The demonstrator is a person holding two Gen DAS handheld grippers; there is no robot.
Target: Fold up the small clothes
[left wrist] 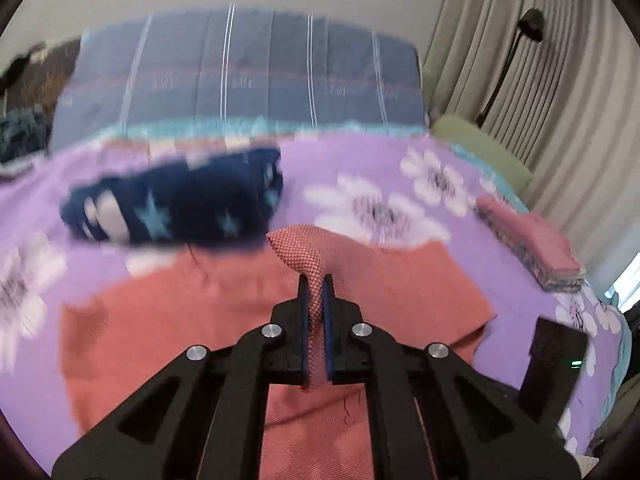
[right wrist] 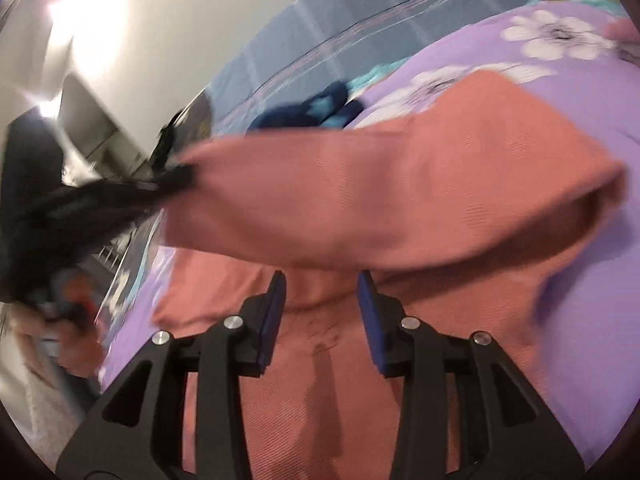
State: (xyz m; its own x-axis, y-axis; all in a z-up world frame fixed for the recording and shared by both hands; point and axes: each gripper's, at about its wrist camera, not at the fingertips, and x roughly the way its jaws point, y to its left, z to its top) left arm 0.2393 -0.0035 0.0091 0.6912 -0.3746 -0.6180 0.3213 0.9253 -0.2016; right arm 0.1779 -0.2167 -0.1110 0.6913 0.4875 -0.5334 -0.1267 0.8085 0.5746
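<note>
Bed [left wrist: 500, 240] with purple floral cover, curtain behind. My left gripper [left wrist: 316, 280] is clenched on an edge of the salmon cloth [left wrist: 160, 320], lifting it to fold over. Right gripper [right wrist: 322, 280] hangs released over the cloth, likely ready to pin it. Navy garment [left wrist: 172, 204] beyond the cloth; folded stack [left wrist: 532, 244] right of it.

blur: navy star-print garment [left wrist: 172, 204] smeared, kind unreadable | cut off: salmon cloth [left wrist: 192, 320] runs under left gripper's frame and past the bottom edge | blur: left gripper [right wrist: 176, 178] a dark streak in right wrist view, fingertips indistinct
</note>
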